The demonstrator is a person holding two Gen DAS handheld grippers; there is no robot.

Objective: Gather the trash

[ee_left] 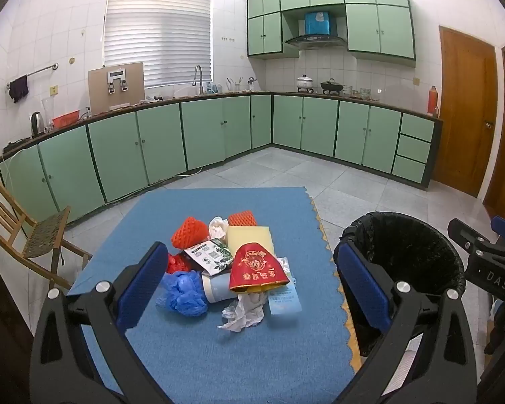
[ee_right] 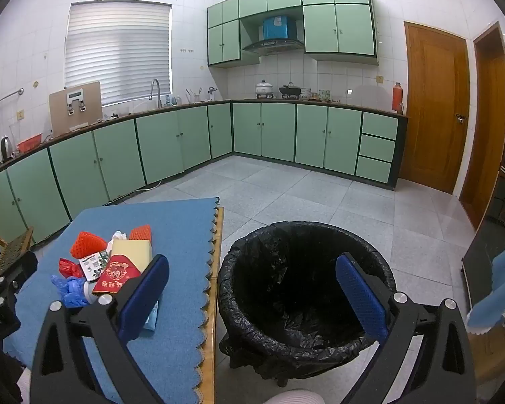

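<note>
A pile of trash lies on the blue table mat (ee_left: pixel 198 353): a red and gold paper bag (ee_left: pixel 256 266), a blue plastic bag (ee_left: pixel 182 290), crumpled white tissue (ee_left: pixel 244 313), orange foam nets (ee_left: pixel 188 232), a printed wrapper (ee_left: pixel 210 256) and a yellow sponge block (ee_left: pixel 250 239). My left gripper (ee_left: pixel 252 286) hangs open just short of the pile, empty. A bin with a black liner (ee_right: pixel 303 289) stands on the floor right of the table. My right gripper (ee_right: pixel 252 289) is open over the bin's near left rim, empty. The same pile (ee_right: pixel 111 262) shows at its left.
A wooden folding chair (ee_left: pixel 33 232) stands left of the table. Green kitchen cabinets (ee_left: pixel 219 131) line the far walls under a cluttered counter. Wooden doors (ee_right: pixel 434 104) are at the right. Grey tiled floor (ee_right: pixel 303 195) stretches beyond the table and bin.
</note>
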